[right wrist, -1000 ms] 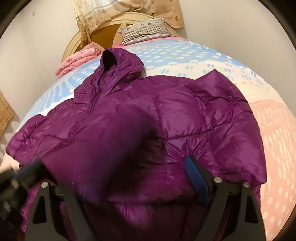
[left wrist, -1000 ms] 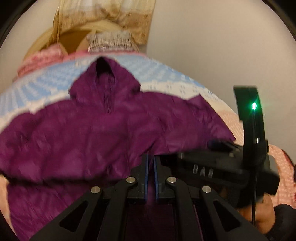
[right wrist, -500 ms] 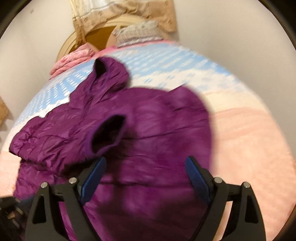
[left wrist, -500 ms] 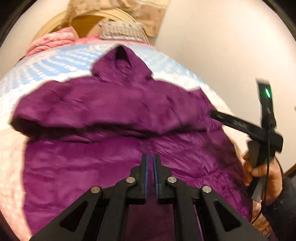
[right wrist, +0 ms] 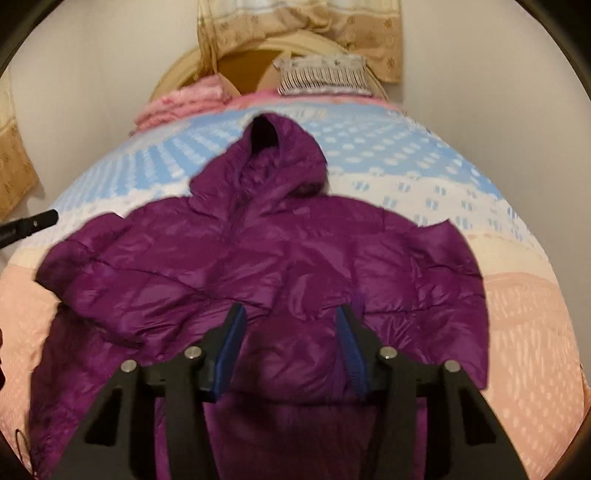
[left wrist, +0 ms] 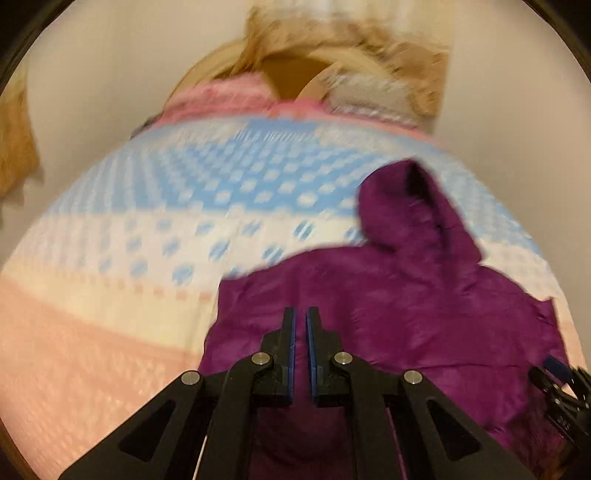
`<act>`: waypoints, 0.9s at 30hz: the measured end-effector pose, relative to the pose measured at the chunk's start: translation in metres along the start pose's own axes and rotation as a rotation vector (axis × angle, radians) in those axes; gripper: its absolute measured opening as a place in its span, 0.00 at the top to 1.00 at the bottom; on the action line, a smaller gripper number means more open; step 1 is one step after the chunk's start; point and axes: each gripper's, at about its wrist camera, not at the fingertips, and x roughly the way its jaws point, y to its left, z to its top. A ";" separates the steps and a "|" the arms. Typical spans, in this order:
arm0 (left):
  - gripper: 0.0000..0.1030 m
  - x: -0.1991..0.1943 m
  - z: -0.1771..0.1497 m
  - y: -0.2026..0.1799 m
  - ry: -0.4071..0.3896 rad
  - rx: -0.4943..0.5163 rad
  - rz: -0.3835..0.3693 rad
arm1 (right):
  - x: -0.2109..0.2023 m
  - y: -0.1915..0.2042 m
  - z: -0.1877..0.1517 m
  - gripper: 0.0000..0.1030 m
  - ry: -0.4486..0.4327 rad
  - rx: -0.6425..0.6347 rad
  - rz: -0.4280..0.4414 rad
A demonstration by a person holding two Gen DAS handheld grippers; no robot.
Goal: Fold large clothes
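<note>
With the left gripper [left wrist: 300, 345] nearly shut on nothing and the right gripper [right wrist: 291, 343] gaping empty, the slick purple jacket [right wrist: 258, 266] is risking springing unfolded.

We are in a home bedroom. A bed [right wrist: 517, 332] fills most of our view, spread with a cover patterned in blue, white and pink. At twelve o'clock we see its rounded cream headboard [right wrist: 177, 77], a striped pillow [right wrist: 321, 75] and a folded pink blanket [right wrist: 177, 107] at eleven. A beige patterned curtain [right wrist: 303, 26] hangs above on plain pale walls [right wrist: 92, 66].
</note>
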 end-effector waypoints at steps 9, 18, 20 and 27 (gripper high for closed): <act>0.95 0.045 -0.059 0.021 0.036 0.004 0.040 | 0.030 -0.055 -0.029 0.40 0.136 0.078 0.001; 0.95 0.047 -0.064 -0.014 0.006 0.164 0.261 | 0.028 -0.015 0.077 0.37 -0.002 0.097 0.027; 0.95 0.048 -0.065 -0.020 0.000 0.198 0.302 | 0.059 -0.004 0.103 0.37 0.015 0.111 0.015; 0.95 0.046 -0.062 -0.002 -0.005 0.106 0.216 | 0.144 0.025 0.160 0.37 0.039 0.155 -0.011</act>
